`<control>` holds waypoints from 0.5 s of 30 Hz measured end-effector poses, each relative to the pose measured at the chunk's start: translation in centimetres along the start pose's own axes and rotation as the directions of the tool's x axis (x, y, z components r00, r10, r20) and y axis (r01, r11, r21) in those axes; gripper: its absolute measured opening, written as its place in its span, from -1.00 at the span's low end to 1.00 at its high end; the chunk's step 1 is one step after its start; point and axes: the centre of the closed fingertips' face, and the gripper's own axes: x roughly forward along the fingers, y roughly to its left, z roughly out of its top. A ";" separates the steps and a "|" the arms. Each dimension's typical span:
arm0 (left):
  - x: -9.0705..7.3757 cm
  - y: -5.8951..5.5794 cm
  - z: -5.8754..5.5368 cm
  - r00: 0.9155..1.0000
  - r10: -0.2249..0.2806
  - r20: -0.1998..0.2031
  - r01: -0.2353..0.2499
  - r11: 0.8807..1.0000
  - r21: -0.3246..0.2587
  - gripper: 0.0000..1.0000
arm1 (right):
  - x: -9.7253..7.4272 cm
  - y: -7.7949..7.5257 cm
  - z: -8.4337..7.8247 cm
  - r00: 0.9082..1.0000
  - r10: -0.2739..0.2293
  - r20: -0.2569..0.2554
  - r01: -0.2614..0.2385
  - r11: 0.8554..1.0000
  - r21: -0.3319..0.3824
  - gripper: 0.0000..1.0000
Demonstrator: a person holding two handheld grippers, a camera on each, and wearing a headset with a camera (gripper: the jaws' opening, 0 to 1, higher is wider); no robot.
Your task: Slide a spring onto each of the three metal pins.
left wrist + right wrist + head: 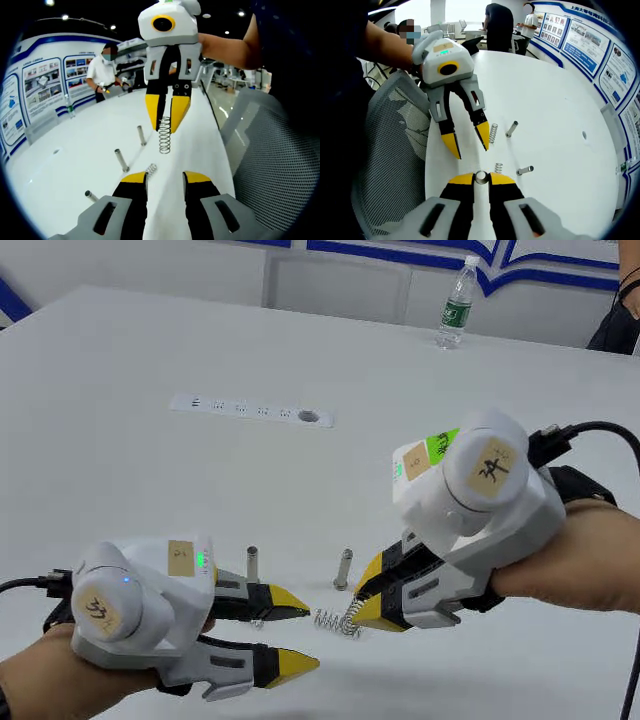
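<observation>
left gripper [312, 637]: nearest, low on the left. The claw is spread wide with nothing in it, tips aimed right at the spring.
loose spring [151, 169]: lying on the table [150, 490] just off the left claw's tip.
right gripper [355, 608]: near right, claw pinched down on one end of a spring [335, 620].
spring axis: it sticks out of those tips in line with the jaws. The long axis slants down and left, with the free end low over the table. Can't tell if it touches.
pins: left pin [252, 562] and right pin [343, 568] are just beyond the spring, both standing with the long axis up. The right one is closest to the spring and leans a touch.
how I'd do it: imo roll the wrist till the spring hangs vertical, open end down, dead over the right pin's top, then lower straight. It's gripped at the very end so it'll probably wobble, go slow.
far stuff: power strip [250, 410] mid-table, bottle [457, 302] at the far edge.
</observation>
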 end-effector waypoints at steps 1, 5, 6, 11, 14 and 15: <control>-0.3 0.1 -0.1 1.000 0.007 -0.001 -0.007 1.000 -0.004 -0.42 | -0.2 -0.1 -0.1 1.000 -0.003 -0.001 0.003 1.000 0.004 -0.77; -1.5 0.9 -0.8 0.999 0.050 -0.002 -0.050 0.998 -0.030 -0.34 | -0.8 -0.8 -0.9 1.000 -0.022 -0.006 0.023 0.999 0.027 -0.77; -1.7 1.0 -0.9 0.998 0.058 -0.001 -0.058 0.998 -0.034 -0.33 | -0.9 -1.0 -1.1 1.000 -0.025 -0.008 0.025 0.999 0.031 -0.77; -3.0 1.9 -1.5 0.994 0.111 0.007 -0.110 0.991 -0.077 -0.24 | -1.7 -1.8 -2.0 0.999 -0.046 -0.012 0.047 0.997 0.057 -0.77; -3.6 2.3 -1.9 0.990 0.139 0.005 -0.138 0.986 -0.093 -0.20 | -2.2 -2.2 -2.6 0.998 -0.057 -0.023 0.059 0.996 0.071 -0.77; -3.9 2.4 -2.1 0.988 0.151 0.005 -0.150 0.984 -0.100 -0.19 | -2.4 -2.4 -2.7 0.998 -0.063 -0.022 0.065 0.995 0.077 -0.77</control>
